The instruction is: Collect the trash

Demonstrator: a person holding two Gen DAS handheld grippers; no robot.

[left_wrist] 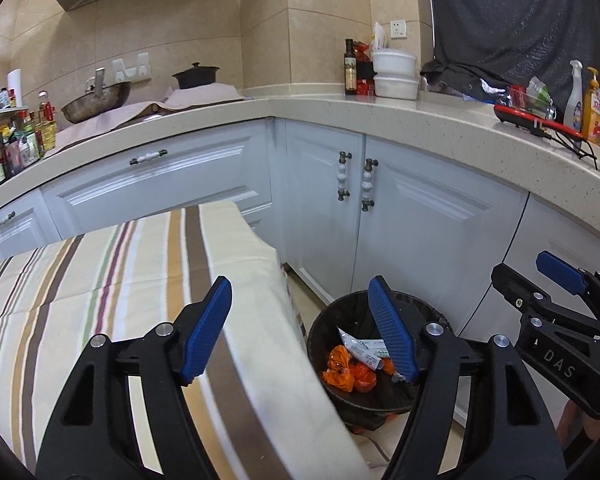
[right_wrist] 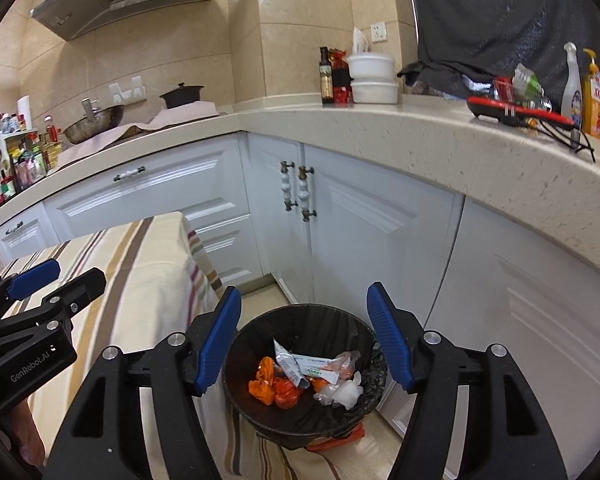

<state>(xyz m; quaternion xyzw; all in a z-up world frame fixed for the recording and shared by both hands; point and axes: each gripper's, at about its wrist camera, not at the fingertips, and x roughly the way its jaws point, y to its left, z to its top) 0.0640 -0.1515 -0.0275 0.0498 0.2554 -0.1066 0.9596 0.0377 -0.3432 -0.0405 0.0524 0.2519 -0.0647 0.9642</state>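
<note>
Kitchen floor | bin (right_wrist: 304, 376) holds wrappers (right_wrist: 300, 376) | left hand-held gripper (left_wrist: 300, 328), right hand-held gripper (right_wrist: 304, 340) wide, empty | desk (left_wrist: 100, 288) looks cleared, likely near done

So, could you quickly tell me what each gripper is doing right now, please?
Left gripper: open, holding nothing.
Right gripper: open, holding nothing, above the bin.

Left gripper (left_wrist: 302, 330) jaws apart above bin (left_wrist: 340, 394).
</note>
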